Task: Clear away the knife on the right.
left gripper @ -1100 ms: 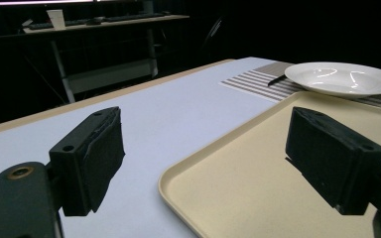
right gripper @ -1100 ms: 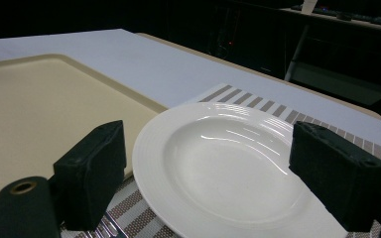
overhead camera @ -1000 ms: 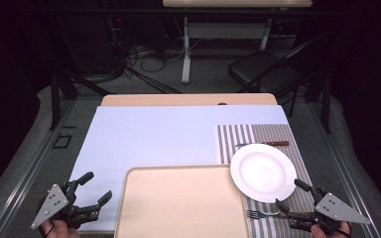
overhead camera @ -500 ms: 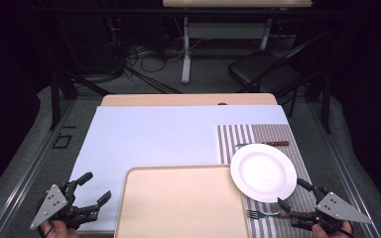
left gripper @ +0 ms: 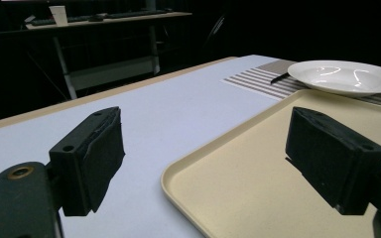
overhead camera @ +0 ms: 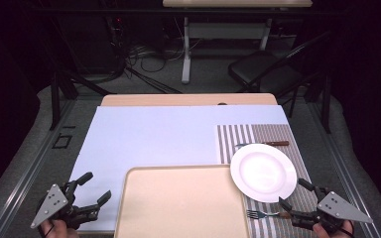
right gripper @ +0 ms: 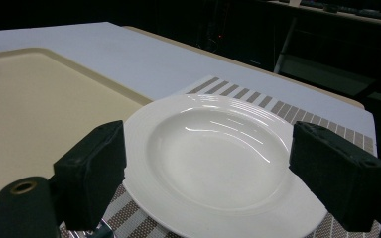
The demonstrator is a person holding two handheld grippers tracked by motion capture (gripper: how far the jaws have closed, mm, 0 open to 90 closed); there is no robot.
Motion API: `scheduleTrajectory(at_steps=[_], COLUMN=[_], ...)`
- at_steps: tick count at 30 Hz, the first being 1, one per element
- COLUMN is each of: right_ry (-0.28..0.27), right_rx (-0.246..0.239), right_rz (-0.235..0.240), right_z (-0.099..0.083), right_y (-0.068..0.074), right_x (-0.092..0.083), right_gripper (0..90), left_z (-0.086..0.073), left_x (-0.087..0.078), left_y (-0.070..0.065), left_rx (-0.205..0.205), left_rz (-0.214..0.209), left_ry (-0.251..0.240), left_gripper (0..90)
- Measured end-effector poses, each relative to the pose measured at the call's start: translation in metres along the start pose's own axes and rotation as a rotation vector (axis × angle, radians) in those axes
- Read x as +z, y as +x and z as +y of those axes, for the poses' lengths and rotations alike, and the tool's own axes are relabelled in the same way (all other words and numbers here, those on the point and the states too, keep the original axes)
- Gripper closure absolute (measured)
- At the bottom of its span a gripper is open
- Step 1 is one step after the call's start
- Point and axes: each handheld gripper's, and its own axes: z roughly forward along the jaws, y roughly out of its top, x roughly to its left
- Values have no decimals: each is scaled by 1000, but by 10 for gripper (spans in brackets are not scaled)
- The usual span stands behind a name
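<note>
At the near left corner of the surface [overhead camera: 144, 134] the left claw [overhead camera: 95, 187] hung with its jaws wide apart and nothing between them, pointing toward the tray [overhead camera: 178, 208]. The tray lay at the near middle, its left rim just beside that claw. Right of it, a white plate [overhead camera: 263, 172] sat on a striped mat [overhead camera: 273, 135], its left edge overlapping the tray's far right corner. A knife [overhead camera: 263, 144] lay on the mat just beyond the plate, and a fork [overhead camera: 262, 214] lay on the mat near the plate's front edge. The right claw [overhead camera: 291, 193] stood at the near right, jaws wide open and empty, just beside the plate's near right rim, the fork's handle close under it.
</note>
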Motion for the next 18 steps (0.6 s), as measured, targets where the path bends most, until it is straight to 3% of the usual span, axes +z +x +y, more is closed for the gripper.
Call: scheduleTrajectory(at_steps=[11,18], right_ry=[9,19], right_rx=[-16,-8], right_rz=[-30,-53], right_z=[1,3], right_y=[-7,-19], right_x=[-5,-9], right_gripper=[143,143], left_z=[0,0], left_x=[0,0], left_y=[0,0], left_rx=[-2,-2], left_rz=[2,0], left_ry=[2,4], left_gripper=[154,154])
